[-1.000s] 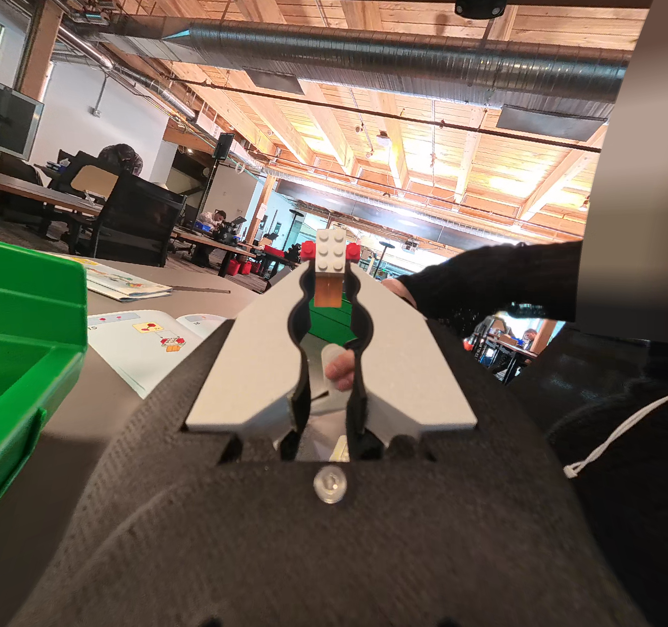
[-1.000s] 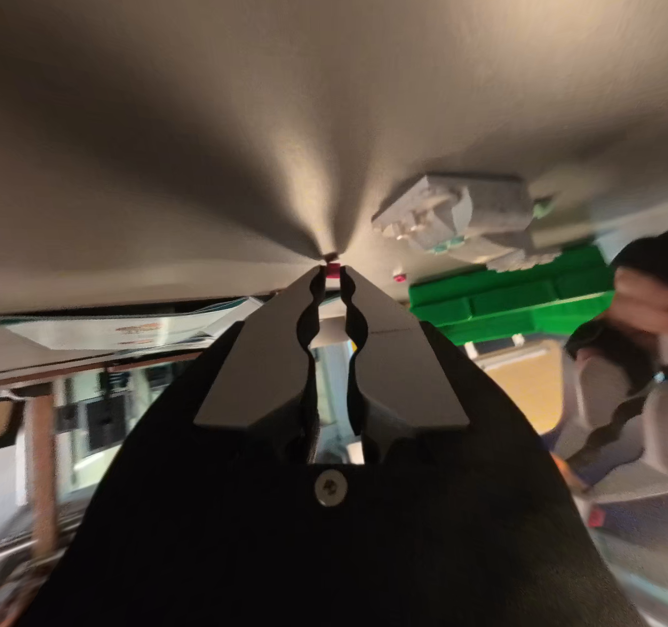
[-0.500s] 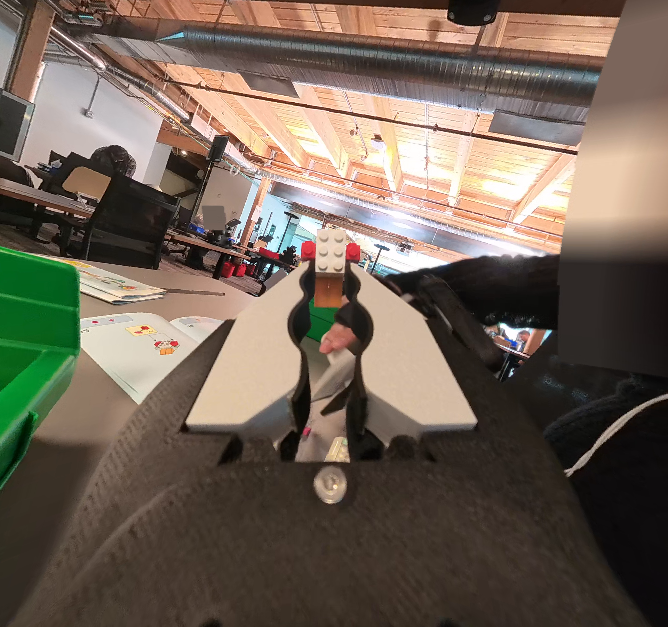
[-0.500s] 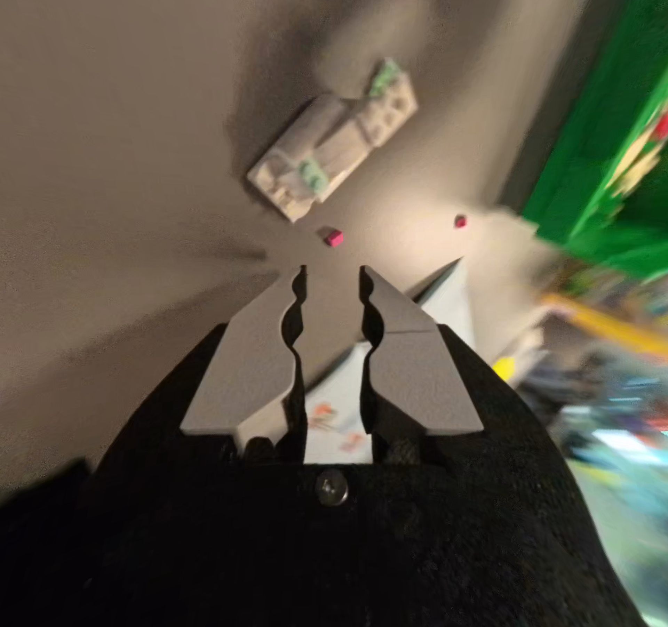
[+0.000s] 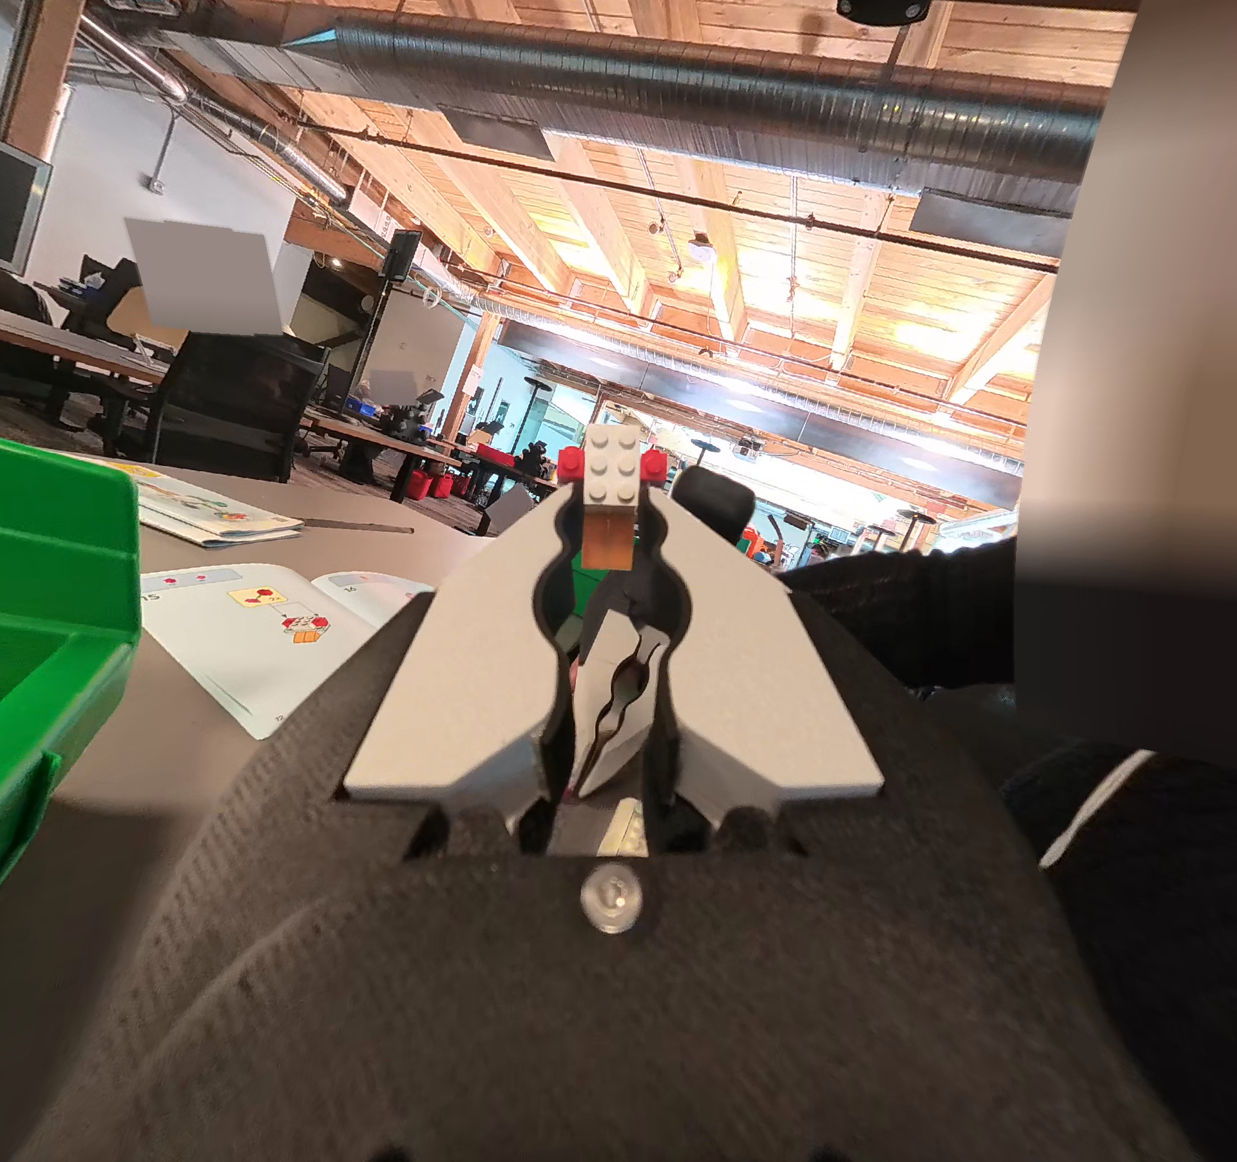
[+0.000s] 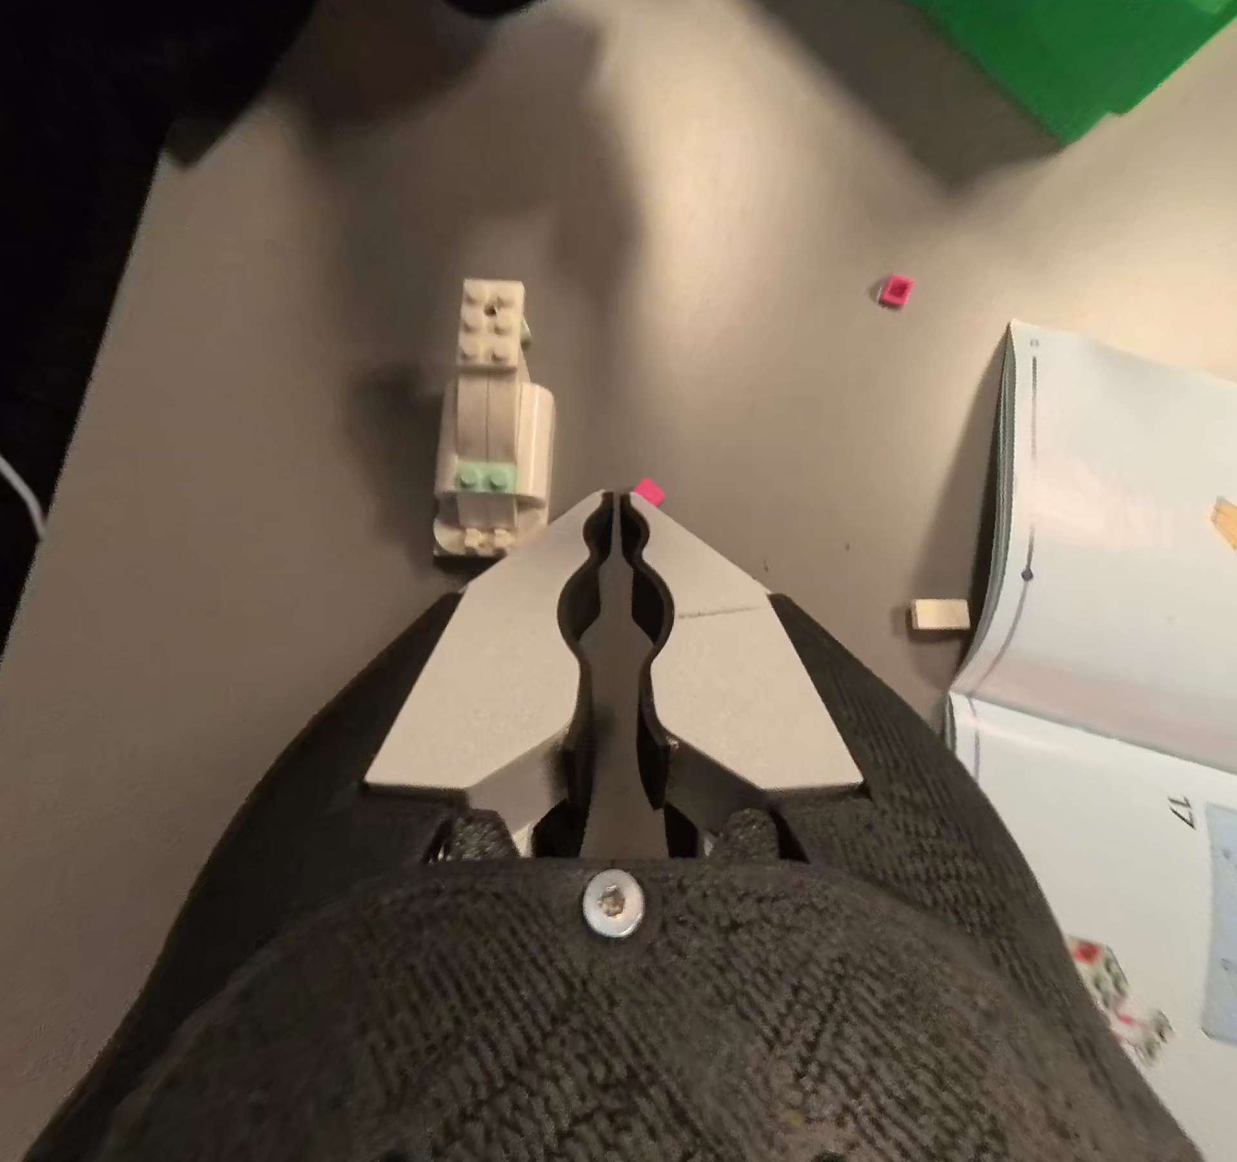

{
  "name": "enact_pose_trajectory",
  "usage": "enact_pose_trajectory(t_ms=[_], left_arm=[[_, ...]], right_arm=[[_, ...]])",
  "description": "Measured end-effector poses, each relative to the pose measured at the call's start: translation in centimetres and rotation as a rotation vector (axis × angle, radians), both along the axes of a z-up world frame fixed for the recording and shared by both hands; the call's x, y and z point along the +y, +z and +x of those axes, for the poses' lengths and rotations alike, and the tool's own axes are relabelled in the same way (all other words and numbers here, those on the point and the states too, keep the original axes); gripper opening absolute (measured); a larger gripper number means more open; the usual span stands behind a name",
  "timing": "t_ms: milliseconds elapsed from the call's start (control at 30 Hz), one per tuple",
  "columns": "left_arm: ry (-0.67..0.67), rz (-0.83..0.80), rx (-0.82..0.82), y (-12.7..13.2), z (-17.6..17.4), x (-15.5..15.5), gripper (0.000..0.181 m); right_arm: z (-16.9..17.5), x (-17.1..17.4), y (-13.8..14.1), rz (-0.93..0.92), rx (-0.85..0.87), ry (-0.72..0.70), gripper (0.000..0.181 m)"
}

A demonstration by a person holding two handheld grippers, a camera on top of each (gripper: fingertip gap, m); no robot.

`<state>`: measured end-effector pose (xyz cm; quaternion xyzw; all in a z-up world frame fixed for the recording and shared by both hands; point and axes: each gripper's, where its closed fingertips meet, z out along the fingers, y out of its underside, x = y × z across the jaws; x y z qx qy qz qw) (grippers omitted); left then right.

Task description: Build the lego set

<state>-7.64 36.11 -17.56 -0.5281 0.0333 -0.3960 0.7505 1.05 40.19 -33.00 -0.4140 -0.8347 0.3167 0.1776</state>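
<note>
The left hand-held gripper [image 5: 610, 494] is clamped on a small lego assembly [image 5: 610, 484]: a grey studded plate on top, an orange-brown piece below it, a red piece on each side, all pinched at the fingertips and lifted above the surface [image 5: 167, 755]. Seen through the gap under that assembly is the right hand-held gripper, pointing down. Left of the assembly lies an open instruction booklet [image 5: 261, 634], and nearer the left edge stands a green bin [image 5: 60, 607]. Beyond the booklet a second, closed booklet [image 5: 214, 514] lies flat.

The right hand-held gripper [image 6: 617, 495] has its fingers pressed together, with nothing seen between them. A pink lego piece [image 6: 649, 491] sits on the surface just beside the right fingertip; whether they touch I cannot tell. Left of that pink piece lies a cream lego build [image 6: 492, 433] with a pale green plate, on its side. Right of the pink piece, a tan tile [image 6: 939, 614] lies against the edge of the open booklet. Farther off is another pink piece [image 6: 897, 291], well apart from the first. Farthest, the green bin fills the upper right corner.
</note>
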Motion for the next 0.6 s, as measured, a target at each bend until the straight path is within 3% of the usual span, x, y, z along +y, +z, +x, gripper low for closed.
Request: enact_pose_trajectory(t_ms=[33,200,400,600], left_arm=[[-0.002,-0.001,0.000,0.0,0.0,0.0,0.015],[-0.038,0.001,-0.012,0.0,0.5,0.0,0.015],[-0.093,-0.017,-0.055,-0.3,0.7,0.4,0.015],[-0.234,-0.134,-0.320,-1.2,1.8,-0.5,0.015]], right_arm=[[-0.2,-0.2,0.3,-0.026,0.020,0.006,0.003],[-0.5,0.8,0.8,-0.075,0.092,0.042,0.014],[-0.5,0.6,0.6,-0.140,0.087,0.142,0.015],[-0.6,0.3,0.4,-0.174,0.061,0.220,0.013]])
